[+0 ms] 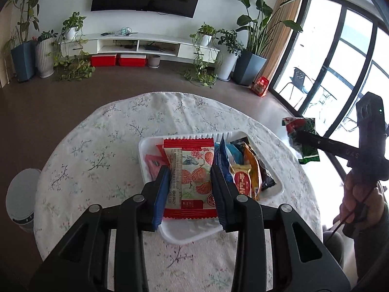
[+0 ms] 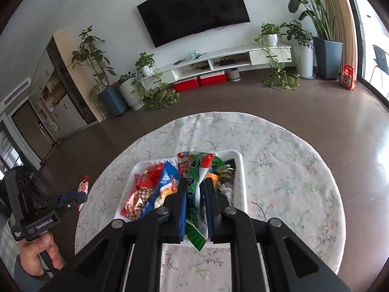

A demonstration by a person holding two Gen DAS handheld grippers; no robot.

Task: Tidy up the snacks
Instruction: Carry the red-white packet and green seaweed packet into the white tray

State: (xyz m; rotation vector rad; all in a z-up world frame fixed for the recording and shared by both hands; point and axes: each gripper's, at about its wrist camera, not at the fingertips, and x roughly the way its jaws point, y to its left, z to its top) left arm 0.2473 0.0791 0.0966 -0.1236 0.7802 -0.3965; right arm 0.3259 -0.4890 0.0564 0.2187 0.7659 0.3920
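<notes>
Both grippers clamp crinkly snack packets above a white tray.

The left gripper (image 1: 190, 182) pinches a flat red-edged strawberry packet (image 1: 192, 177); the right gripper (image 2: 195, 194) squeezes a glossy green packet (image 2: 195, 180). The ribbed plastic tray (image 1: 184, 236), crowded with foil wrappers, sits on a round floral-clothed table (image 1: 97, 146).

Your tray (image 1: 150, 143) sits mid-table (image 1: 102, 146), snack packets (image 1: 245, 170) inside (packed toward its right); TV stand (image 1: 136, 43) beyond.
</notes>
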